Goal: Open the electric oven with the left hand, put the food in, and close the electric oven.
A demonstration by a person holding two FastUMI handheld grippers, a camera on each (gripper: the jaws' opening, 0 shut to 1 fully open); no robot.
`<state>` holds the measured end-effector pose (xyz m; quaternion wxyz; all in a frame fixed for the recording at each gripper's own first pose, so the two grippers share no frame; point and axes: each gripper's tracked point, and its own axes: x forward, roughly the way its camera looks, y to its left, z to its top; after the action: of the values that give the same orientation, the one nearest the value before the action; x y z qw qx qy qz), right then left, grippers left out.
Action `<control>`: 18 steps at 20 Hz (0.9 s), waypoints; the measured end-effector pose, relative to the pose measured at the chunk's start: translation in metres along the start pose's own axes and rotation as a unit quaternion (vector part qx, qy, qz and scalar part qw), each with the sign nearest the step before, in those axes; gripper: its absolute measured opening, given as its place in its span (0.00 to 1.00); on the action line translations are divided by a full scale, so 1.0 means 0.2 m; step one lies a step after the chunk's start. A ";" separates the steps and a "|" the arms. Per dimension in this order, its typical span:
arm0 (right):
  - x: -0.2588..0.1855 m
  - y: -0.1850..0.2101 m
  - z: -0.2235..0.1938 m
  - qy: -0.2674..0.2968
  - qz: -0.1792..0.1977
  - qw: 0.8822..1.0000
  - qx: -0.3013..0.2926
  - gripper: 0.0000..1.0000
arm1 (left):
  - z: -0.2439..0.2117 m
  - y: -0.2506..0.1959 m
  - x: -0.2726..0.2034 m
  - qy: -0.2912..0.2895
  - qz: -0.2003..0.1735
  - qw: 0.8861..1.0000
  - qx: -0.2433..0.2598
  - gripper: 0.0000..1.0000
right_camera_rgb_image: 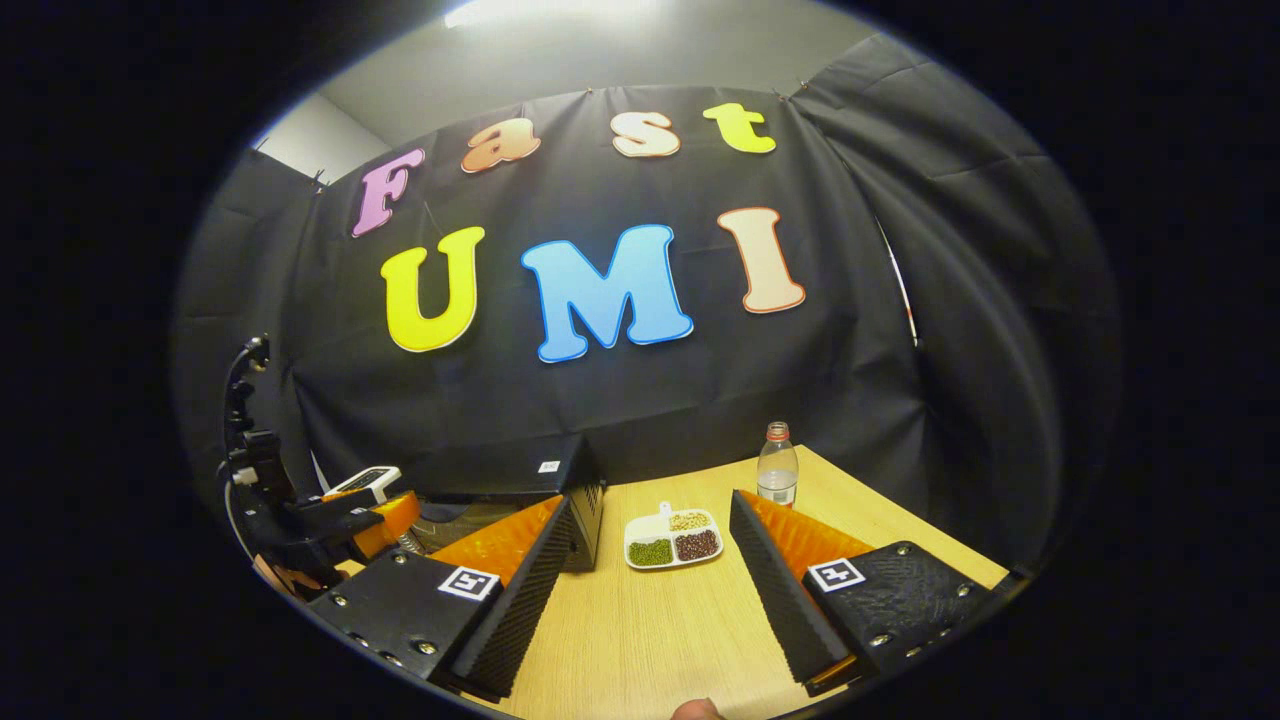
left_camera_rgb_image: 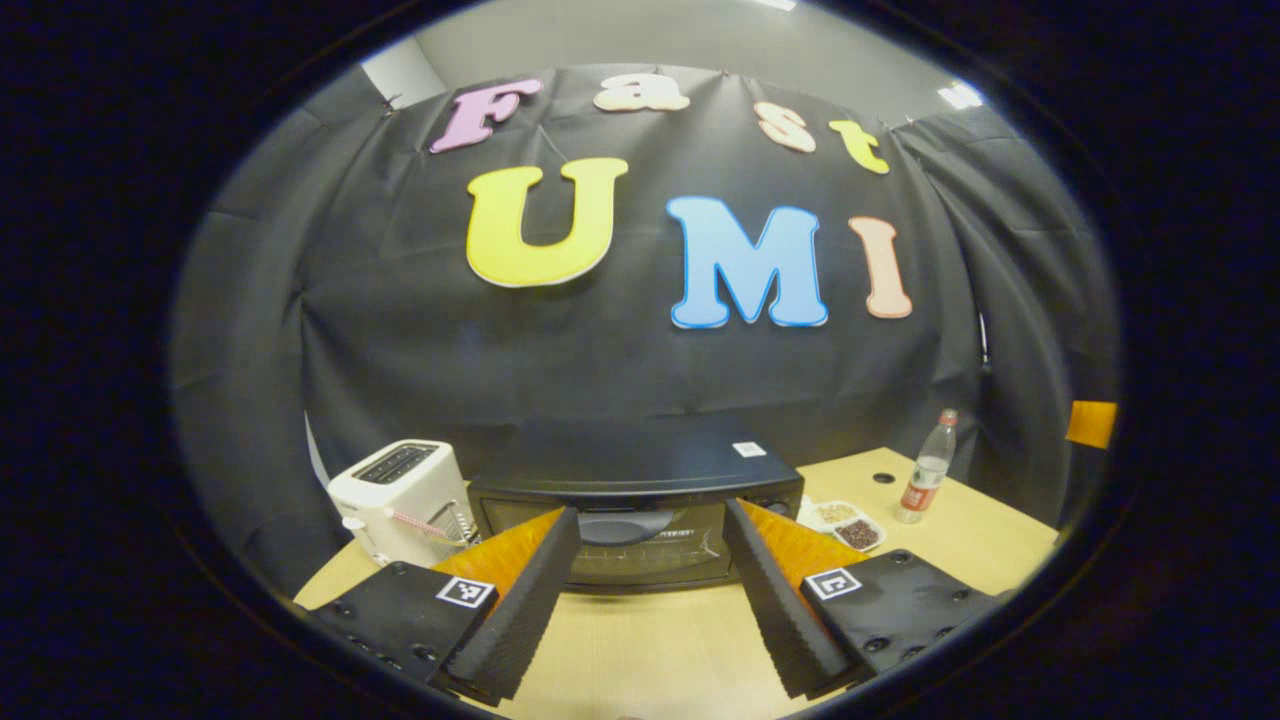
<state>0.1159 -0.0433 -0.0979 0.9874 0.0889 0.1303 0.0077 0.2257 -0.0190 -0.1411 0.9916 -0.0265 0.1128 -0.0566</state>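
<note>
Left gripper [left_camera_rgb_image: 650, 600]: two long wedge-shaped fingers [left_camera_rgb_image: 520, 610] with ribbed, saw-tooth inner faces, orange panels on the outer sides. Each sits on a black block studded with round screws, with a small square black-and-white marker tag on top. Right gripper [right_camera_rgb_image: 645, 600]: same build, with ribbed fingers [right_camera_rgb_image: 775, 590], orange side panels, textured black blocks with screws, and one tag per side. In the right gripper view the left unit shows from the side: black body, orange trim, a black cable arcing up over it.
</note>
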 end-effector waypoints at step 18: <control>-0.33 0.04 0.28 -0.103 0.040 0.989 -0.095 0.96 | 0.27 0.03 -0.99 -0.081 0.062 0.995 0.006 0.97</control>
<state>0.0662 -0.0480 -0.0257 0.9985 -0.0003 0.0228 0.0500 0.0464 0.0119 -0.0457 0.9993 -0.0184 0.0334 0.0067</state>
